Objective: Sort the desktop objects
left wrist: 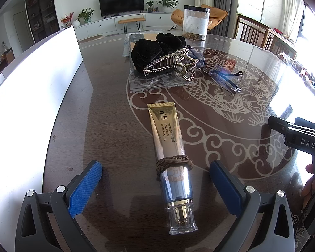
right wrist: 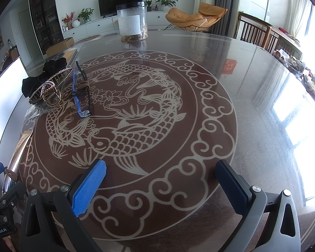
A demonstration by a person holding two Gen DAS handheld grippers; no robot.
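I have the left gripper point(left wrist: 155, 191) low over the worktop point(left wrist: 107, 130), jaws wide apart on either side of the eye cream tube point(left wrist: 170, 149). The tube lies flat with its clear cap toward me and its gold crimped end pointing away, so it runs along the line of the jaws rather than across them; as I judge it, closing here would catch the silver lower body just below the brown hair tie point(left wrist: 174, 162) wound around it. Nothing touches the tube yet.

The right gripper point(right wrist: 160, 185) hovers over the bare fish pattern in the glass, jaws apart and empty, well clear of everything; I read it as parked out of the way.

The remaining things cluster farther back on a clear plastic sheet point(left wrist: 145, 83): a black scrunchie point(left wrist: 151, 49) with a rhinestone hair claw point(left wrist: 172, 65) resting against it, and folded glasses point(right wrist: 82, 92) just beside them, another brown tie lying on them. A clear jar point(right wrist: 132, 21) stands alone at the far edge. A white panel point(left wrist: 31, 79) lines the left side.
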